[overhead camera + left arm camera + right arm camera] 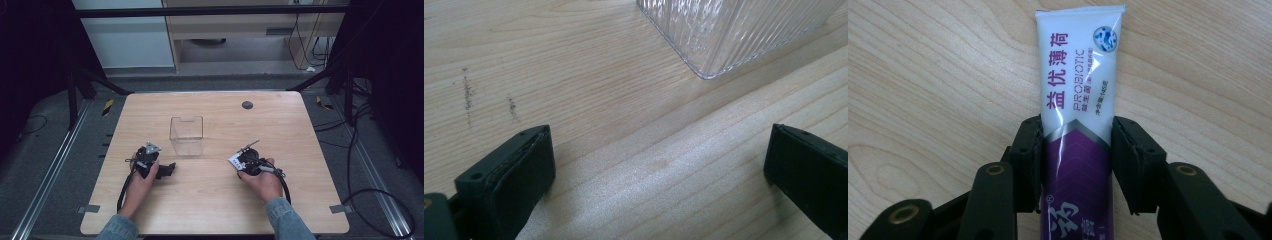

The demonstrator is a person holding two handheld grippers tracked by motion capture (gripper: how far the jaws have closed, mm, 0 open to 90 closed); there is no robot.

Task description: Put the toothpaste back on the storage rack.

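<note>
High view: clear bin (186, 135) stands between both grippers.

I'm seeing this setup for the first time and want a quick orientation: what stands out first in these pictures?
The toothpaste tube, white and purple, lies on the wooden table with the right gripper closed against its sides. A clear ribbed plastic container stands at the table's middle, empty as far as can be seen. The left gripper rests near it, jaws wide apart over bare wood.
</note>
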